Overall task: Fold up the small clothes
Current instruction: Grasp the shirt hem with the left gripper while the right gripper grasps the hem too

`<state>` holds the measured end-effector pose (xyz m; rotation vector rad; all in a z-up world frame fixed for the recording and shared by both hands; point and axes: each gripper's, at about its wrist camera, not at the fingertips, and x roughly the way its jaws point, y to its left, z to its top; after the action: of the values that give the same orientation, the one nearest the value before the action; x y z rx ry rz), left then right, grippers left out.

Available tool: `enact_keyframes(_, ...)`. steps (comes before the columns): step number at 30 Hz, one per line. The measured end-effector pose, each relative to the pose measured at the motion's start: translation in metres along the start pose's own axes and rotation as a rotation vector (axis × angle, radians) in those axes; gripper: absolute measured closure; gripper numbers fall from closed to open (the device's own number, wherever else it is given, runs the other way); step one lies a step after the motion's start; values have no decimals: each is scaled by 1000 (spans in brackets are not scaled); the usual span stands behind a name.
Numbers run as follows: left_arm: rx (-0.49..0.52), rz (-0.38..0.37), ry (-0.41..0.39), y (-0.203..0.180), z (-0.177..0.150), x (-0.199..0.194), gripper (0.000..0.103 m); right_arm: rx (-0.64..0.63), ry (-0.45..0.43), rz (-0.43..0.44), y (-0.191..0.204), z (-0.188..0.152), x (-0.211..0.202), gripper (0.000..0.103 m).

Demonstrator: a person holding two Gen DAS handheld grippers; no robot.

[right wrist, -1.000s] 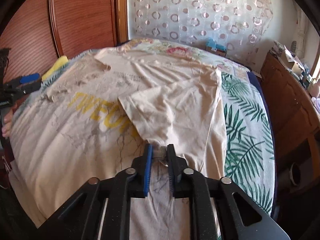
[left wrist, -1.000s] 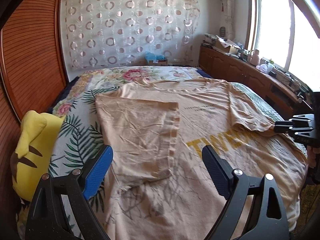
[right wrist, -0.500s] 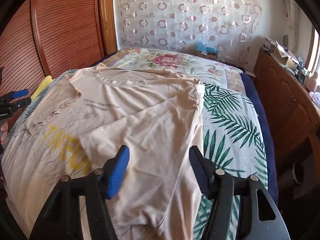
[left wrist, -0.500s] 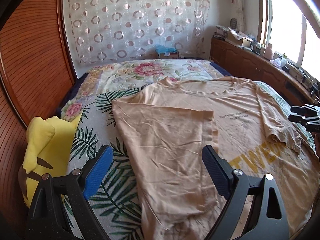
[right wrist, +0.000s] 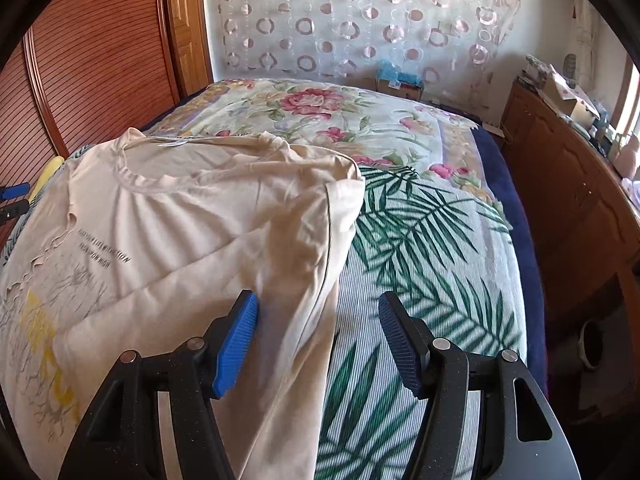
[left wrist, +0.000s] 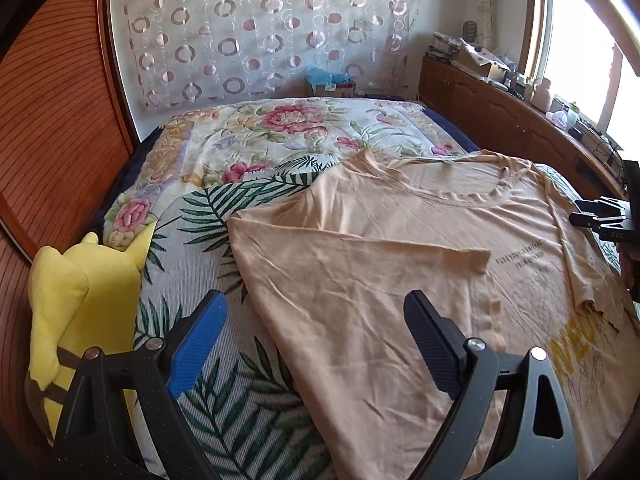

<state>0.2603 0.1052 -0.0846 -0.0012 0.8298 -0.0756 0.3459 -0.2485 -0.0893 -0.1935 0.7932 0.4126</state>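
Right hand-held gripper (right wrist: 318, 338) — jaws have just been opening and now stand apart, gripping nothing, though the T-shirt's (right wrist: 192, 240) folded right edge lies below the gap. Left hand-held gripper (left wrist: 312, 344) — jaws wide, empty, above the folded left edge and sleeve. The T-shirt lies flat on the bed (left wrist: 248, 148), collar toward the far curtain (left wrist: 260, 28), its long axis running away from both grippers, hem nearest them. Each gripper sits over its own side, so neither is clearly closer. A yellow plush toy (left wrist: 76, 308) rests at the bed's left edge.
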Motion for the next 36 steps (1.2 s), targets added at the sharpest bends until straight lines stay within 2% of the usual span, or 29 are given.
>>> enact_keyframes(4,-16,-21,24,10,11,18,20,30,2,28,-2,10,15,38)
enact_keyframes(10,-46,-22,43,24,24,41,31,11,-8,27,-4,17,31,38)
enact_keyframes(20,-87,-37,61,36,43,59,32,7,-7,20,-6,16,34,37)
enact_keyframes(29,-96,-22,64,43,38,63,37,7,-15,18,-6,16,35,37)
enact_keyframes(35,-80,-22,54,40,37,61,60,7,-17,17,-7,16,36,37)
enact_keyframes(36,-72,-22,60,38,38,62,79,7,-17,18,-7,16,36,37)
